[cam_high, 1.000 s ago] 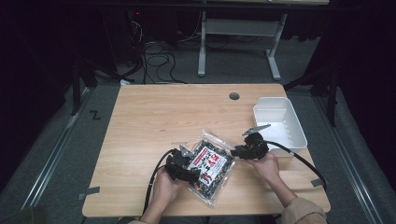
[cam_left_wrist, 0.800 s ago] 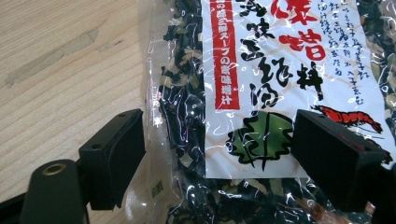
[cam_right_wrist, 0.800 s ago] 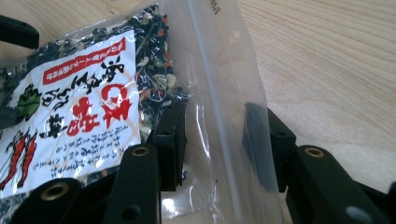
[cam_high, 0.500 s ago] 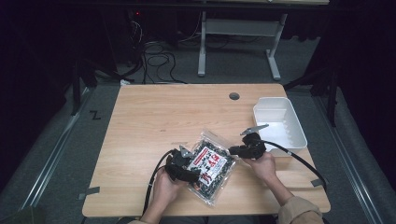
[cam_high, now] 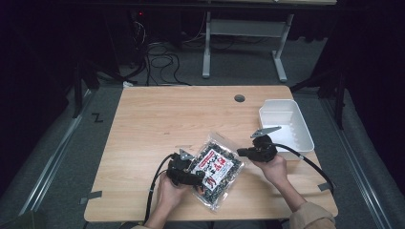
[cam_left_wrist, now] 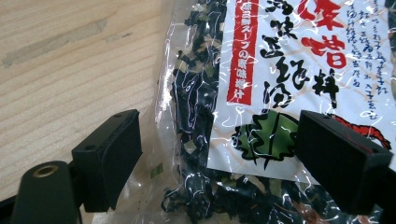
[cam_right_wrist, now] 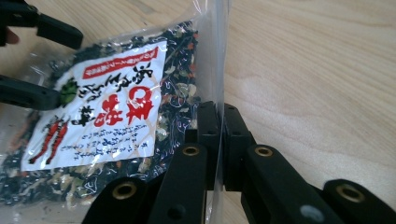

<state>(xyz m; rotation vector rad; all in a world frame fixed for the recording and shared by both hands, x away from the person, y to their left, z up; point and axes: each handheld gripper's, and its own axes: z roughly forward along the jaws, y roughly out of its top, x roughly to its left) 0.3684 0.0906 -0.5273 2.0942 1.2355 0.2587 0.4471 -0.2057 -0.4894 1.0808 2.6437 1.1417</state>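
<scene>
- Both hands are resting low over the near edge of the table [cam_high: 157,114], the grippers facing each other across the bag [cam_high: 217,169].
- The right gripper [cam_right_wrist: 218,140], just closed, is pinching the bag's clear edge.
- The left gripper [cam_left_wrist: 219,154], jaws just spread wider, is straddling the bag unclamped.
- The label [cam_right_wrist: 102,102] is bearing red and black Japanese writing.

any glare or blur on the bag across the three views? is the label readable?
High view: table evenly lit, surroundings dark, packet small, label unreadable. Left gripper view: sharp print, specular glints on the plastic over the dark flakes, near jaws slightly soft. Right gripper view: label legible, clear edge strip pinched between the jaws of the right gripper shines faintly; left gripper at the far corner.
</scene>
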